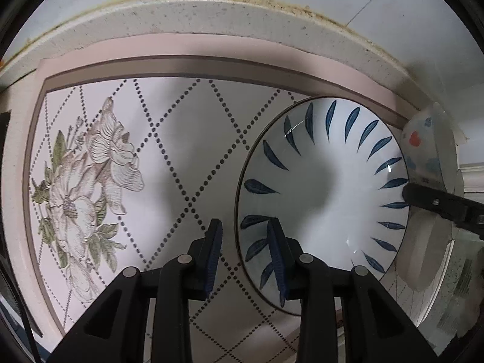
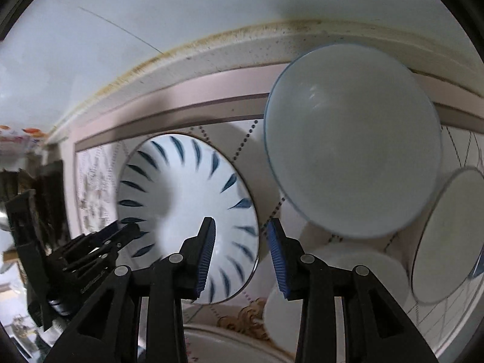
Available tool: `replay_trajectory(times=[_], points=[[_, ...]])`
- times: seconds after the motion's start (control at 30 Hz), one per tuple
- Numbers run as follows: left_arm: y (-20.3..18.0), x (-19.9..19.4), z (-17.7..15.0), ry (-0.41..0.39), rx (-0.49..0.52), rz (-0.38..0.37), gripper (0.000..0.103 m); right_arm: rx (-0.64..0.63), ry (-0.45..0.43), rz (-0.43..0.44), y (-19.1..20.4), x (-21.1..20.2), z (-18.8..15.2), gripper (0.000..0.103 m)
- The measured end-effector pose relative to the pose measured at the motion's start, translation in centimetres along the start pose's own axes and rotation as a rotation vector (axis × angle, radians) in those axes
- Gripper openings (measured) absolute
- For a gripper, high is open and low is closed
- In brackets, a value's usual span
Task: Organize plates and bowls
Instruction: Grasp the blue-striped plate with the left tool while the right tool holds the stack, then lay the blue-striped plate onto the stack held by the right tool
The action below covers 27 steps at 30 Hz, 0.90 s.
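Lying on the floral mat (image 1: pixel 127 139) that covers the worktop (image 1: pixel 211 21), the leaf plate (image 1: pixel 323 181) fills the right half of the left wrist view and sits left of centre in the right wrist view (image 2: pixel 187 214). The left claw (image 1: pixel 245 254) is released: its left finger hangs over bare mat and its right finger (image 1: pixel 276 260) crosses the plate's lower left rim, though whether it touches cannot be told. A black finger of the right claw (image 1: pixel 435 202) enters at the right edge, at the plate's right rim. Beside that rim, at the far right of the frame, a dotted bowl (image 1: pixel 423 151) shows red and blue spots on its outer wall.

In the right wrist view the right claw (image 2: pixel 241 257) is likewise released, its left finger (image 2: pixel 204 251) over the plate's inside and its right finger over the mat, so the plate's right rim lies between them. The left claw (image 2: pixel 90 248) appears at lower left, at the plate's edge. A pale blue bowl (image 2: pixel 354 139) occupies the upper right, its opening facing the camera. A white plate (image 2: pixel 447 242) sits at the right edge, and blurred white dishes (image 2: pixel 348 272) lie at lower right behind the right finger.
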<state>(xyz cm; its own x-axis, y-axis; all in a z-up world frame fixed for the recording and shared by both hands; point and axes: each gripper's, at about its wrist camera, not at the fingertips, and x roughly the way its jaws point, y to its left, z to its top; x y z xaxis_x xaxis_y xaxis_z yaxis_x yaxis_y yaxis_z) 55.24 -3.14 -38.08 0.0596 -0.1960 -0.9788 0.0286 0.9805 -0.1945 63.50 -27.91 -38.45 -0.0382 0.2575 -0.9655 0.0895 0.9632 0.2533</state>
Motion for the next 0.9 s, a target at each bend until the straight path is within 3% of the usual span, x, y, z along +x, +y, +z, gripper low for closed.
replay_trajectory(times=[0.03,0.17,0.53,0.9], points=[[0.0,0.0,0.1,-0.010,-0.002,-0.001,0.028,-0.009,0.009,-0.017,0.1,0.5,0.2,0.037],[-0.9,-0.3,-0.1,-0.061,0.033,0.019,0.019,-0.053,0.032,-0.047,0.2,1.9,0.5,0.011],[-1.3,-3.1,-1.9,-0.093,0.031,0.036,0.018,-0.064,0.011,-0.023,0.8,1.2,-0.6,0.012],[-2.3,-9.9,-7.0,-0.154,0.098,0.014,0.018,-0.108,-0.026,0.050,1.6,-5.0,-5.3,0.012]])
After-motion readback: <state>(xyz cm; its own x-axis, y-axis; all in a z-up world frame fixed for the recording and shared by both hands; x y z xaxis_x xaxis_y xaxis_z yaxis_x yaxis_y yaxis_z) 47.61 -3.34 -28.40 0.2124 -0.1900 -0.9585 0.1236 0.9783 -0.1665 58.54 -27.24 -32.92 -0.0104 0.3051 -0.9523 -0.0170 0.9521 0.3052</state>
